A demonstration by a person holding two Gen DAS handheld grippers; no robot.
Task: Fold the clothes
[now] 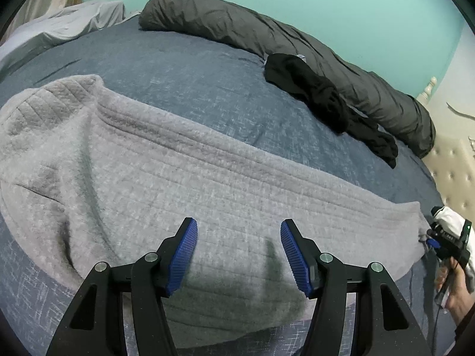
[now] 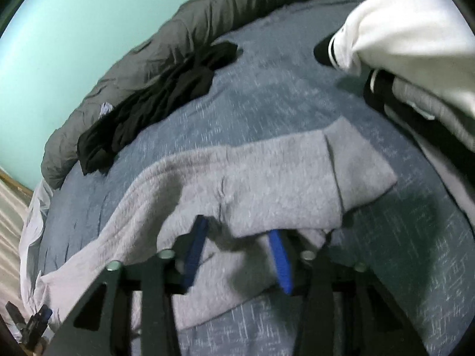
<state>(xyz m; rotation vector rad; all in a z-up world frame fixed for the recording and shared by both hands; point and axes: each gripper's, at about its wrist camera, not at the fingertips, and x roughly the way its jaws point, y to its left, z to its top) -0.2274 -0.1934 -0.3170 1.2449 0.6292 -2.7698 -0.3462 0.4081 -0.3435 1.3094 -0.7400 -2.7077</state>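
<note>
A grey knit garment (image 1: 178,163) lies spread across the blue bedspread (image 1: 184,68). My left gripper (image 1: 239,222) hovers open just above its near edge, nothing between the blue pads (image 1: 182,255). The right gripper (image 1: 436,241) shows small at the garment's right end, held by a hand (image 1: 454,293). In the right wrist view, the right gripper (image 2: 237,225) is open at the grey garment's (image 2: 267,178) edge, with fabric lying over its fingertips and a cuffed sleeve end beyond. The left gripper (image 2: 38,320) appears at the bottom left.
A black garment (image 1: 320,95) lies crumpled at the bed's far side against a rolled dark grey duvet (image 1: 267,32). A white garment with black striped cuffs (image 2: 394,29) sits on other clothes at the right. A teal wall (image 1: 326,3) runs behind, and a tufted headboard (image 1: 454,172) stands at the right.
</note>
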